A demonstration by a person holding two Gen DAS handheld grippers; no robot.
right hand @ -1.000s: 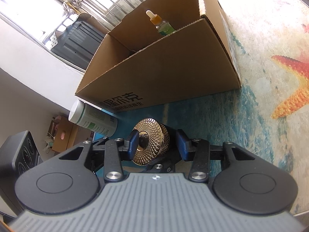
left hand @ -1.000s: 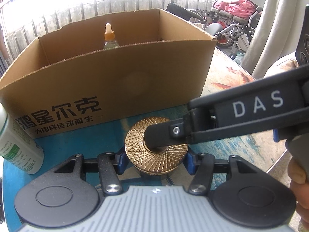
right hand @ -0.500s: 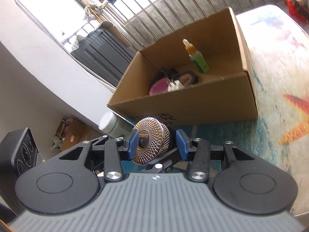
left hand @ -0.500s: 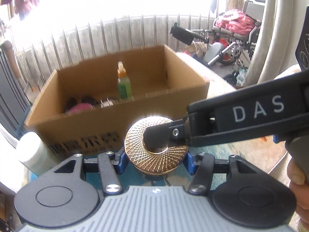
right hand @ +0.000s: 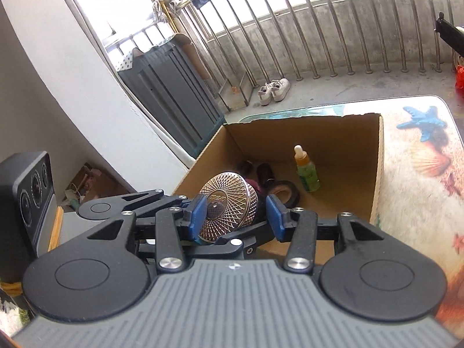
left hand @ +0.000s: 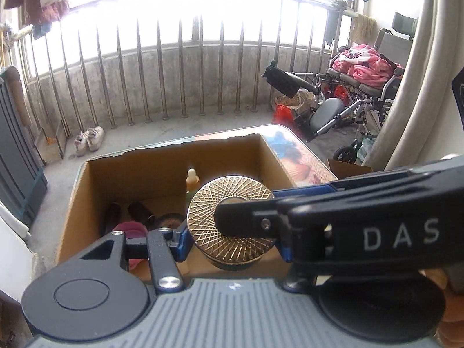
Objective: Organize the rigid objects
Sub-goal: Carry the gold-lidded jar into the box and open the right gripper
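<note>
Round gold jar lid [left hand: 232, 217], polished metal with engraved lattice; brown corrugated cardboard box [right hand: 348, 133], matt, torn far rim; small dropper bottle [right hand: 306, 171], clear glossy plastic or glass; grippers [right hand: 236, 214], matt black plastic, blue pads [right hand: 197, 214], bright steel screws; glossy printed tabletop [right hand: 420, 174].

White sneakers [right hand: 274, 90] sit by the railing [left hand: 179, 81]; a wheelchair [left hand: 348, 98] holds pink cloth [left hand: 365, 63].
</note>
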